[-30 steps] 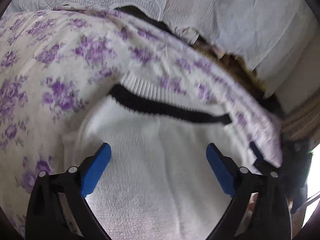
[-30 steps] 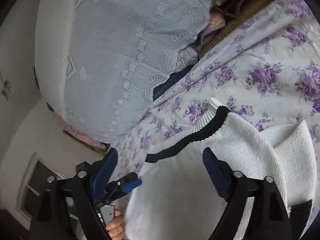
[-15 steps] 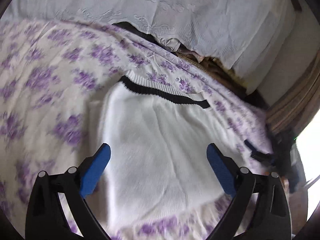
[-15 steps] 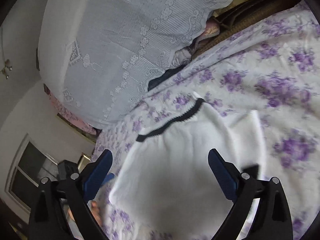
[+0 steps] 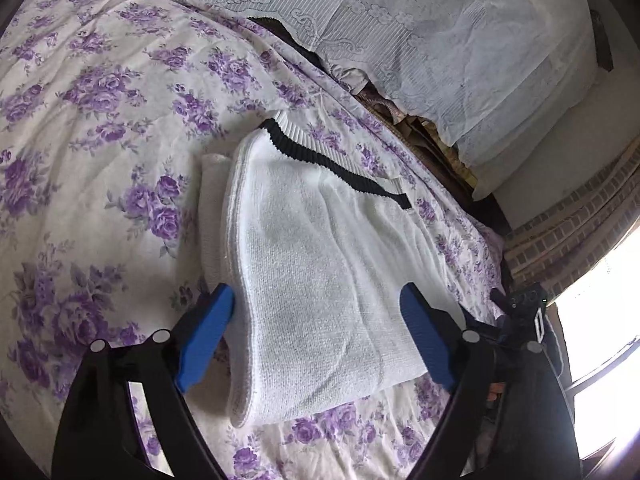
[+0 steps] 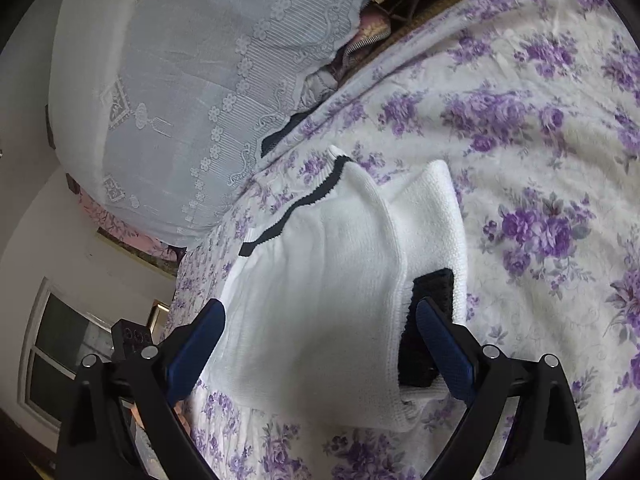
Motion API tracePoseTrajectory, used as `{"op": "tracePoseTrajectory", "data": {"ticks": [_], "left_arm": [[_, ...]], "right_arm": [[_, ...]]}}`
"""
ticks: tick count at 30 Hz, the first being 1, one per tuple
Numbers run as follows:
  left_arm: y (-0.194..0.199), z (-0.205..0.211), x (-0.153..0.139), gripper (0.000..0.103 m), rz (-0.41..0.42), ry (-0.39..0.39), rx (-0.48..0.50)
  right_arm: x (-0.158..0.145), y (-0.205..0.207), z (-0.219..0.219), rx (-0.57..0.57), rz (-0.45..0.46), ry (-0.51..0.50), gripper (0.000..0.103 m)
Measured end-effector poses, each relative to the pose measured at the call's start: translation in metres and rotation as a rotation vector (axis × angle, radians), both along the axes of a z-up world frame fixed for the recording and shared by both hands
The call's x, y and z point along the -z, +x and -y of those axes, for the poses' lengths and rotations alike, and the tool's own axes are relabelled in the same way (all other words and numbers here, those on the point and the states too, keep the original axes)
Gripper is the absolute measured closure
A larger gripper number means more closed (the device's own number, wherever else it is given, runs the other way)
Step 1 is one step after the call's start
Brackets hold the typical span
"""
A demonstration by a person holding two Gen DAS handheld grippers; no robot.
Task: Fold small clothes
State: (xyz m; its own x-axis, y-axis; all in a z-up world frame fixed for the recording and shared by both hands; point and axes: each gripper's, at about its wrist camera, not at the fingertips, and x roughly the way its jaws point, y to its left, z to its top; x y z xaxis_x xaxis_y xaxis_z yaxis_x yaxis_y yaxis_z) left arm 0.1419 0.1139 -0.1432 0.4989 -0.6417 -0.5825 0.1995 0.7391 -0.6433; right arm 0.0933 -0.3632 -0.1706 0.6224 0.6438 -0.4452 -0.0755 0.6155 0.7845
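The folded white sweater (image 5: 320,264) is left flat on the bed (image 5: 100,152), both grippers' (image 5: 316,336) (image 6: 320,344) fingers spread, the left's just narrowed, nothing pinched, apparently for another fold.

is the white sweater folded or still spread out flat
Folded. The white knit sweater lies doubled on the floral bedspread, stacked layer edges along one side and a sleeve tucked under.
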Motion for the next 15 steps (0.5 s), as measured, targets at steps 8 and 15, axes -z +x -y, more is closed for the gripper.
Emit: {"op": "tracePoseTrajectory", "data": {"ticks": [8,15], "left_arm": [[0.0,-0.003,0.004,0.021,-0.032,-0.021,0.021],[-0.005,-0.003,0.005,0.021,-0.072,-0.027,0.06]], "right_arm": [[-0.006,-0.011,-0.006,-0.062,0.009,0.034,0.005],[-0.006,-0.024,-0.005,-0.108,0.004,0.057,0.005]]}}
